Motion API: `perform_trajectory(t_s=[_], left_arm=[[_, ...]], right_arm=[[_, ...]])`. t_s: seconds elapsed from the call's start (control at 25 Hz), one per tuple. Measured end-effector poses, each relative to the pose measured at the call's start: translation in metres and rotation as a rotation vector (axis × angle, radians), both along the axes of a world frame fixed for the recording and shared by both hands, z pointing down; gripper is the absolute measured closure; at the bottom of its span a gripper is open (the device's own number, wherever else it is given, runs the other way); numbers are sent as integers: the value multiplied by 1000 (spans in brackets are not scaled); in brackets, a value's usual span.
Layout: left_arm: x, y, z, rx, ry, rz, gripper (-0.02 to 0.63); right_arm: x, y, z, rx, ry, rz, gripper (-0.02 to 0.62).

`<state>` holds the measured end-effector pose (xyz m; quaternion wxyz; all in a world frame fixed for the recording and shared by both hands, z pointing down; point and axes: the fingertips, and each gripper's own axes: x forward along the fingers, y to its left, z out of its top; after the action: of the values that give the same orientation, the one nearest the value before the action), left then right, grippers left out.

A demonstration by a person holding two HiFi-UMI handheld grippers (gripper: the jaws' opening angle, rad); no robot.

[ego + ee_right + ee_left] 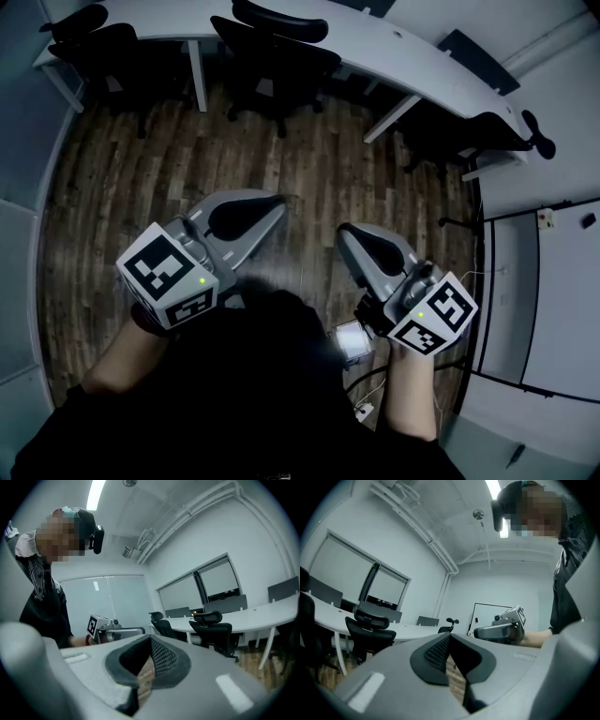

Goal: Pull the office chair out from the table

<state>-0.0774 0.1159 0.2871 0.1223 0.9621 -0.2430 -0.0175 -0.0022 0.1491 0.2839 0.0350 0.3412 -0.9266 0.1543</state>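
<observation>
A black office chair point(277, 52) is tucked under the long white curved table point(403, 52) at the top of the head view, some way ahead of both grippers. My left gripper point(277, 202) is over the wooden floor, shut with nothing between its pads. My right gripper point(345, 232) hangs beside it, also shut and empty. In the left gripper view the shut jaws point(449, 637) point level, with the chair point(370, 632) at the left and the other gripper point(499, 630) to the right. The right gripper view shows its shut jaws point(151, 639) and a chair point(215, 632) by the table.
More black chairs stand at the table's left end point(103, 47) and right end point(478, 136). A small device with cables point(352, 339) lies on the floor near my feet. White panels point(534, 291) line the right wall. Bare wooden floor point(309, 169) lies between me and the chairs.
</observation>
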Motion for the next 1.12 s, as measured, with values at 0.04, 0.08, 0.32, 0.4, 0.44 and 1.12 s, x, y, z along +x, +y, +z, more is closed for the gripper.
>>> perform_trajectory(t_s=[0.04,0.08,0.32,0.4,0.44,1.12], left_arm=[[-2,1,0,0,-2,-6,609],[-5,1,0,1,-3,-12,609],[-17,-10,5,-2,-11,-39,609],[-20,-17,8,-10,-13,-54,609],[-21,-21,9,-13,-12,-61,609],[34,-172,-9,28,-37,-97,609]], right_arm=[[-2,0,0,1,0,-6,595],[-4,0,0,1,0,-13,595],[-14,-18,5,-15,-2,-39,595],[-17,-25,9,-21,-3,-51,595],[-19,-29,10,-24,-3,-57,595],[24,-187,4,-2,-37,-100,595]])
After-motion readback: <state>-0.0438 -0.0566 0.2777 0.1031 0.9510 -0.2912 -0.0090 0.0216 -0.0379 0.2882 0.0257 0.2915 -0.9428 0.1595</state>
